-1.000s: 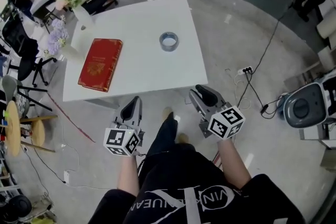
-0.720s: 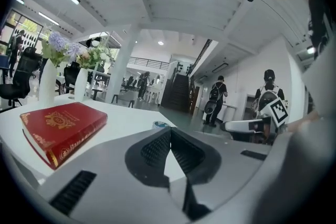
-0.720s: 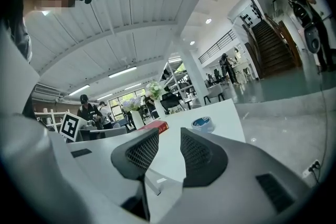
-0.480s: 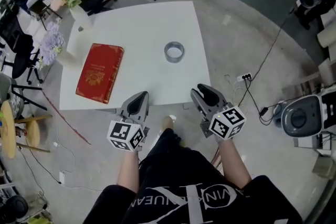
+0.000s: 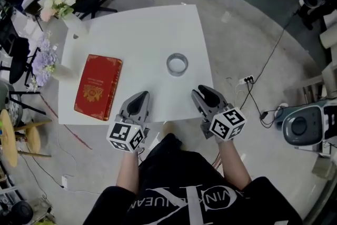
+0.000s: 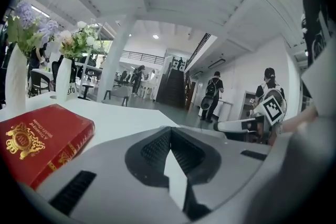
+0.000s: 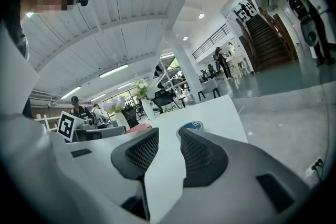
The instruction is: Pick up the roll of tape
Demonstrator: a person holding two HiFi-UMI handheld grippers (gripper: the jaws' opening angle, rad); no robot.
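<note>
Our roll of tape (image 5: pixel 177 64) lay flat, hole upward, toward the white table (image 5: pixel 137 23)'s near-right corner, bare tabletop around it. At the near edge, left gripper (image 5: pixel 139 98) fingertips met. The right gripper (image 5: pixel 205 93)'s jaws, just opening, stood apart and empty.

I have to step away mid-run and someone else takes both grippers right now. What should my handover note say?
Left gripper: shut, empty, at the near edge of the white table, right of the red book.
Right gripper: open, its jaws have just been opening, nothing between them.
Roll of tape: lying flat on the table, just ahead of the right gripper, untouched.
Done: both grippers are at the table's near edge.
Left: probably bring the right gripper's jaws around the roll, close, lift.
</note>
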